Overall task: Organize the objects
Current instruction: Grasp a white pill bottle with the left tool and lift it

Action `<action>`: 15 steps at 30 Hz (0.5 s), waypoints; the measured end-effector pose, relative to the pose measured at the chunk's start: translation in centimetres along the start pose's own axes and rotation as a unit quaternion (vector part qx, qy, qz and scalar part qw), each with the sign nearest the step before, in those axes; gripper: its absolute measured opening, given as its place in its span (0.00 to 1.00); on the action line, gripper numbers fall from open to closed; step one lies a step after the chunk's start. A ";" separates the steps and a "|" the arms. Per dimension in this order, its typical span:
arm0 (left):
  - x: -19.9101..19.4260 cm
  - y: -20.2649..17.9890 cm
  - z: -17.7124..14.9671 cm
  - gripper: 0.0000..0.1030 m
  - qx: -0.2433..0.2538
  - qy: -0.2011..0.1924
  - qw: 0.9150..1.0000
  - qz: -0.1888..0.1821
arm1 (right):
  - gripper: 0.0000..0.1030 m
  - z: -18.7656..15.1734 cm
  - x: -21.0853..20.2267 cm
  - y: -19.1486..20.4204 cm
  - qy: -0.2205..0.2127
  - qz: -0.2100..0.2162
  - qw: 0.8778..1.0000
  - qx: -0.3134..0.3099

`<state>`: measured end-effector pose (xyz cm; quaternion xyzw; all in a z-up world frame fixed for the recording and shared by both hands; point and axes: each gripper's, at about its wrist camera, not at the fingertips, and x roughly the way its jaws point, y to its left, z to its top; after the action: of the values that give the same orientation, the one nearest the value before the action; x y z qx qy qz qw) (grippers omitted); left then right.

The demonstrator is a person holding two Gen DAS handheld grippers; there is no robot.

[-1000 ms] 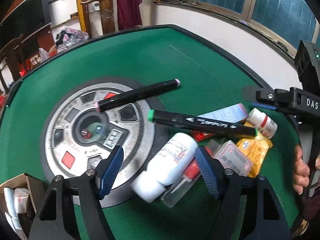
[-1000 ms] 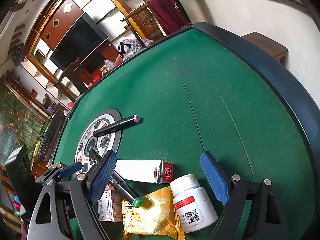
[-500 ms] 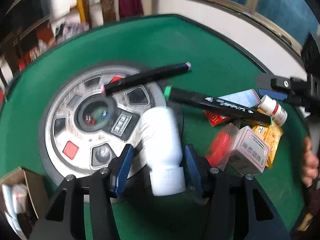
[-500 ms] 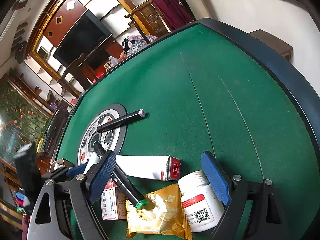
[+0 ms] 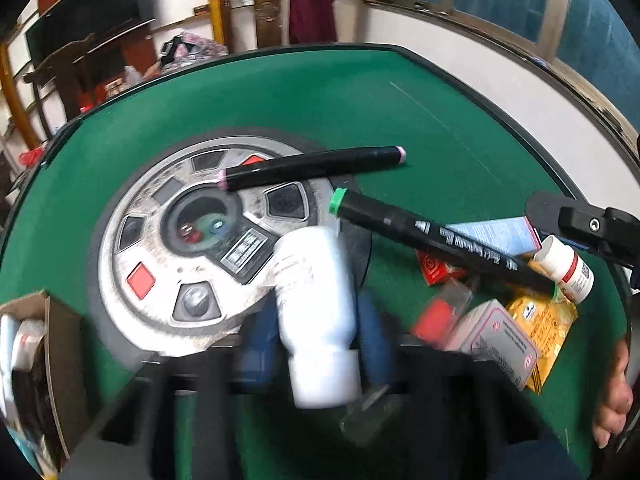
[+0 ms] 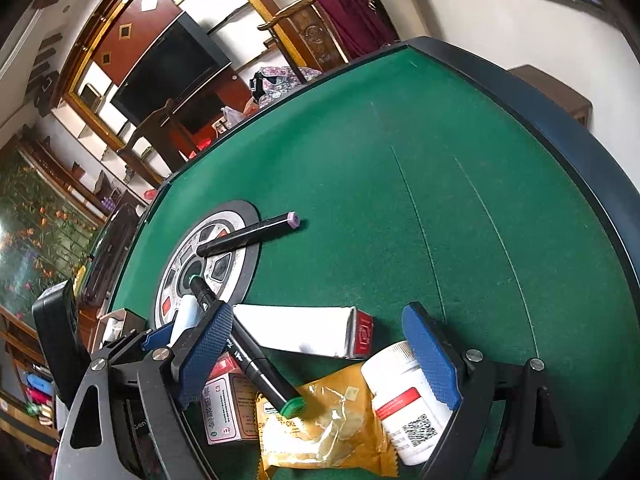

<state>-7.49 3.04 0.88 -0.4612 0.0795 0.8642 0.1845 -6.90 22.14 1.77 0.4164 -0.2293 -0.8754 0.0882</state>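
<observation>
A large white bottle (image 5: 312, 292) lies between the blue pads of my left gripper (image 5: 316, 332), cap toward the camera. The jaws are closing and both pads sit against its sides. From the right wrist view the same bottle (image 6: 186, 314) shows behind the left gripper's finger. My right gripper (image 6: 318, 312) stands open above a small red-labelled bottle (image 6: 404, 396) and a yellow snack packet (image 6: 328, 424), touching neither. A green-capped marker (image 5: 432, 236) lies across the pile, and a pink-capped marker (image 5: 316, 166) rests on the round console (image 5: 160, 248).
A long white-and-red box (image 6: 304, 330) and a pink-and-white carton (image 6: 224, 412) lie in the pile on the green felt table (image 6: 400, 200). A cardboard box (image 5: 52, 360) with items stands at the near left. A person's hand (image 5: 612, 400) holds the right gripper's handle.
The left jaws have narrowed around the large white bottle, which turned from lying askew to pointing straight out between the pads. The right gripper has stayed open and nearly still.
</observation>
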 end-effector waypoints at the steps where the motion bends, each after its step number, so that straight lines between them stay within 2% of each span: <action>1: -0.5 0.3 -0.5 0.32 -0.015 0.000 1.000 0.002 | 0.88 -0.1 -0.1 0.2 -0.004 -0.002 1.000 -0.007; 4: -2.7 1.4 -2.2 0.32 -0.049 -0.013 0.999 0.000 | 0.88 -0.3 -0.4 0.9 -0.015 -0.007 1.000 -0.022; 10: -9.5 3.9 -6.4 0.32 -0.117 -0.061 0.990 -0.052 | 0.88 -0.8 -0.7 2.1 -0.022 0.011 0.998 -0.058; 13: -13.2 4.8 -8.6 0.32 -0.129 -0.090 0.986 -0.057 | 0.88 -0.6 -0.7 2.4 -0.011 0.026 0.998 -0.053; 15: -15.1 4.9 -9.9 0.32 -0.117 -0.108 0.986 -0.047 | 0.88 -0.1 -0.6 3.2 0.001 0.037 0.997 -0.061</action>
<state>5.80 -8.24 7.64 -0.3868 -0.0647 0.9026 0.1775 -6.56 19.53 3.62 0.4025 -0.1909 -0.8833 0.1457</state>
